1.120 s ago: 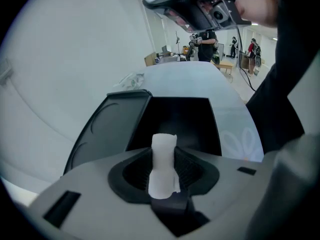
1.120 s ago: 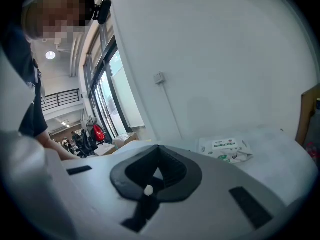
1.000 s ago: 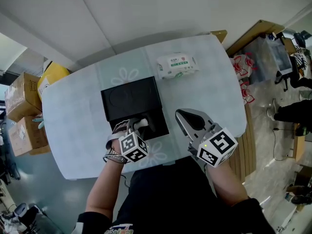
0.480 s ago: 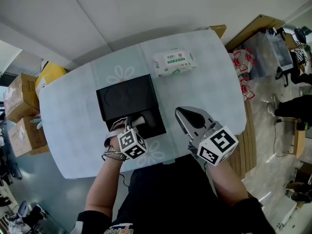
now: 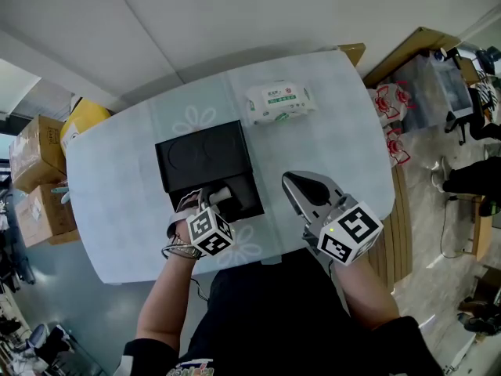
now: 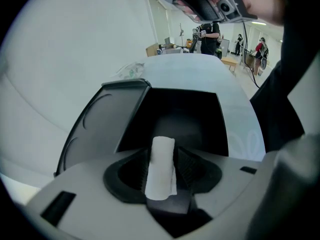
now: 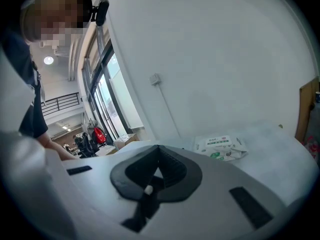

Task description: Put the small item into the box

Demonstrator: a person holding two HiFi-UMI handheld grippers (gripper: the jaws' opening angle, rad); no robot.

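A black box (image 5: 244, 195) lies on the table with its lid (image 5: 200, 155) folded open behind it. My left gripper (image 5: 214, 200) hangs over the box's near left corner. Its jaws are opening, and a small white roll (image 6: 161, 166) lies between them over the box's dark inside (image 6: 200, 116). The roll leans on the left pad, with a gap showing at the right pad. My right gripper (image 5: 291, 185) is to the right of the box, above the table, shut and holding nothing (image 7: 159, 149).
A pack of wet wipes (image 5: 280, 102) lies at the far side of the pale table (image 5: 337, 143), and shows again ahead of the right gripper (image 7: 220, 148). Cardboard boxes (image 5: 35, 159) and a yellow object (image 5: 82, 120) stand off the table's left end.
The left gripper with the white roll has shifted a little to the left along the box's near edge. The right gripper has stayed where it was.
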